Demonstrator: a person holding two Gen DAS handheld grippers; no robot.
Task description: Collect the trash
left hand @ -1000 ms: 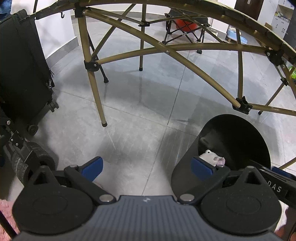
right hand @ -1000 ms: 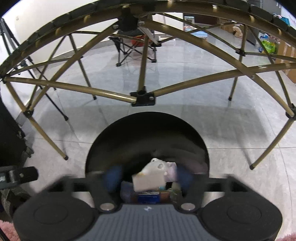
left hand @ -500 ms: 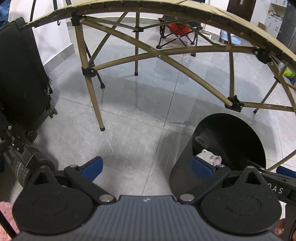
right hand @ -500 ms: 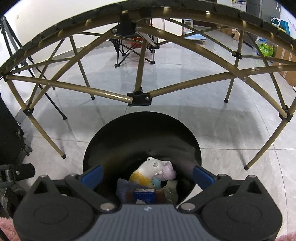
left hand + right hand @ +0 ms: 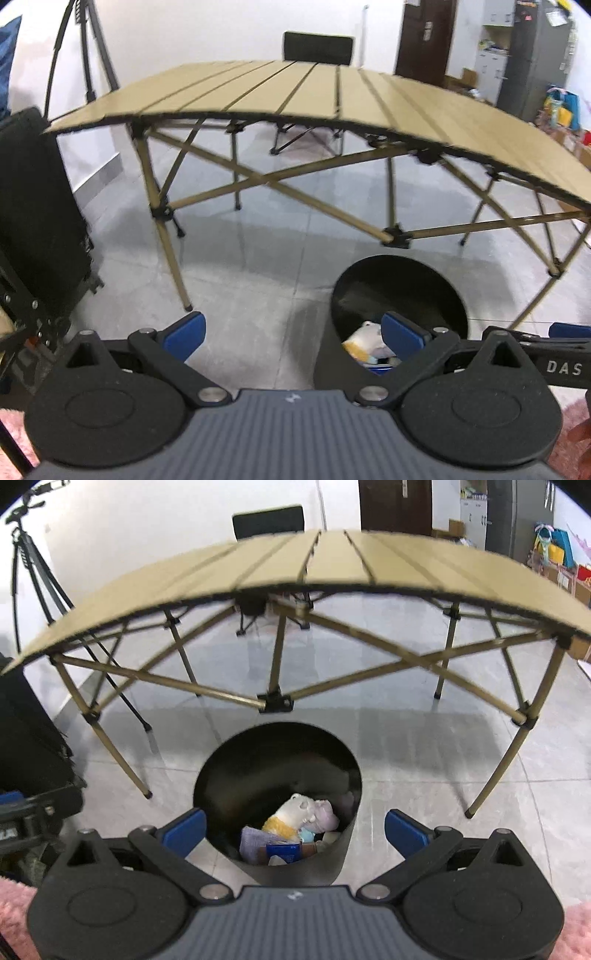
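The black bin (image 5: 277,805) stands on the floor, near the bench (image 5: 295,565), and the trash (image 5: 295,827) lies down inside it. There is a white and yellow crumpled piece, a pale purple one, and a small blue pack. They look soft and light, so I think they would squash easily; pinch a crumpled lump in the middle. The right tool (image 5: 295,830) is wide open and empty, over the bin. The left tool (image 5: 295,336) is wide open and empty too, left of the bin.
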